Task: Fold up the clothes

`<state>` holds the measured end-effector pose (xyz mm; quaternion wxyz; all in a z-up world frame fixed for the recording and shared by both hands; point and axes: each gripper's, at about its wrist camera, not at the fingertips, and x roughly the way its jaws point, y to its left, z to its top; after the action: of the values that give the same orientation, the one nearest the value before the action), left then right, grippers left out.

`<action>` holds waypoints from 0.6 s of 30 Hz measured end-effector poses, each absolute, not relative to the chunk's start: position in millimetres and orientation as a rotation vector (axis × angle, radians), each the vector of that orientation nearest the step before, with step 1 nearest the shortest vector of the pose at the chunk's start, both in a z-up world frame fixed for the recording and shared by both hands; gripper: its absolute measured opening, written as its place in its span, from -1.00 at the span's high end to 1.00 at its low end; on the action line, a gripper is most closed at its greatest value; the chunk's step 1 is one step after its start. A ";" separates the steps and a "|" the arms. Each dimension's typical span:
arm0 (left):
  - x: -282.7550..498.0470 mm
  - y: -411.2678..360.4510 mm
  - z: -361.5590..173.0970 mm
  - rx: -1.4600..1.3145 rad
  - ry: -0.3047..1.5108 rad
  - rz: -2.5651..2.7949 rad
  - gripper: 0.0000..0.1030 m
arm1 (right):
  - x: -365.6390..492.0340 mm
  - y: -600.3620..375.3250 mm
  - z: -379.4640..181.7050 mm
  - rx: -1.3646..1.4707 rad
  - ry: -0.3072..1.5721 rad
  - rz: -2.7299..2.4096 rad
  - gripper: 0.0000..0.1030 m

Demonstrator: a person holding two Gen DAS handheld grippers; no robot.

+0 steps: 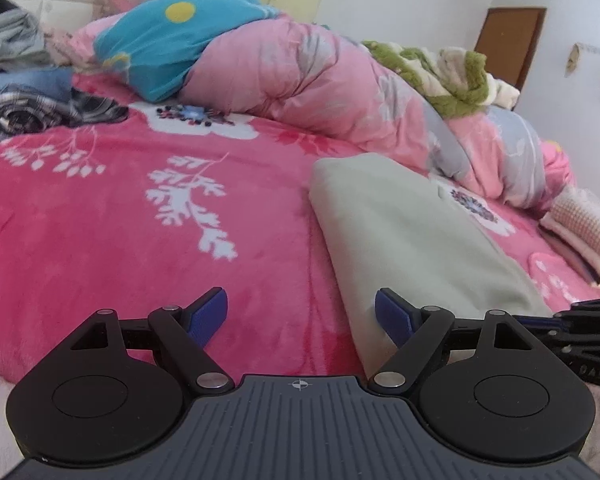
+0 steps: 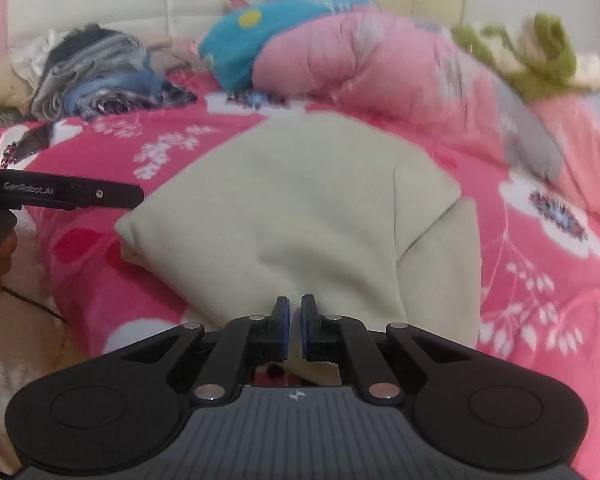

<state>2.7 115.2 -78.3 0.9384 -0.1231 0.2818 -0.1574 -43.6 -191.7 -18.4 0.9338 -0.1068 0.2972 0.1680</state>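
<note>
The left gripper (image 1: 301, 314) hovers with its blue pads wide apart and empty at the bottom centre of its view, above the pink floral blanket (image 1: 140, 220), its right pad just beside the near edge of the folded pale grey-green garment (image 1: 412, 232). In the right wrist view that garment (image 2: 300, 208) lies mid-frame on the blanket, and the right gripper (image 2: 295, 330) has its pads narrowed almost together at its near edge; whether cloth is pinched I cannot tell. A heap of jeans and grey clothes (image 2: 100, 76) sits upper left, well apart.

Soft even daylight, faint shadows, fisheye bending at edges, right wrist view motion-blurred
</note>
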 end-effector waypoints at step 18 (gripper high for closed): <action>-31.0 101.9 -67.1 -0.093 0.518 -0.556 -0.70 | -17.7 -178.9 -51.1 -0.124 0.687 0.422 0.91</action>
<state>-31.0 101.9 -67.1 0.9276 -0.0452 0.2529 -0.2711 -17.7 -178.9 -51.1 0.9180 -0.0603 0.3338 0.2053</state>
